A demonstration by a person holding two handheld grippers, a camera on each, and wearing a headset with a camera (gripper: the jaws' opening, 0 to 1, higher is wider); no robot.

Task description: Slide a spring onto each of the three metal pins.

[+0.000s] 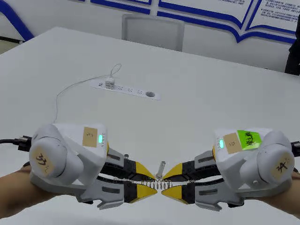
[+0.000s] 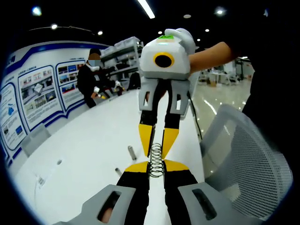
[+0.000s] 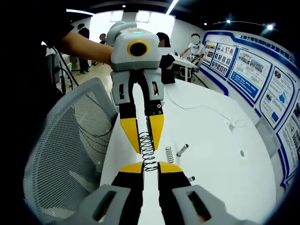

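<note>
Spring point(image 1: 158, 184) pinched at both ends, left gripper point(image 1: 149, 184) and right gripper point(image 1: 168, 184) tip to tip; axis 9-to-3. We note nearest pin point(image 1: 161, 168) at 12, equally near both.

White table point(image 1: 197, 84), power strip point(image 1: 125, 89) near centre, cable point(image 1: 70, 89) looping off toward 10 o'clock. Grey mesh chair point(image 1: 152, 30) at 12 o'clock past far edge. White wall with blue-framed display boards point(image 1: 206, 11) behind. In left gripper view: ceiling strip light point(image 2: 146, 8) at 12, glossy floor point(image 2: 213, 105) at 3, shelving point(image 2: 123, 50) at 11.
</note>
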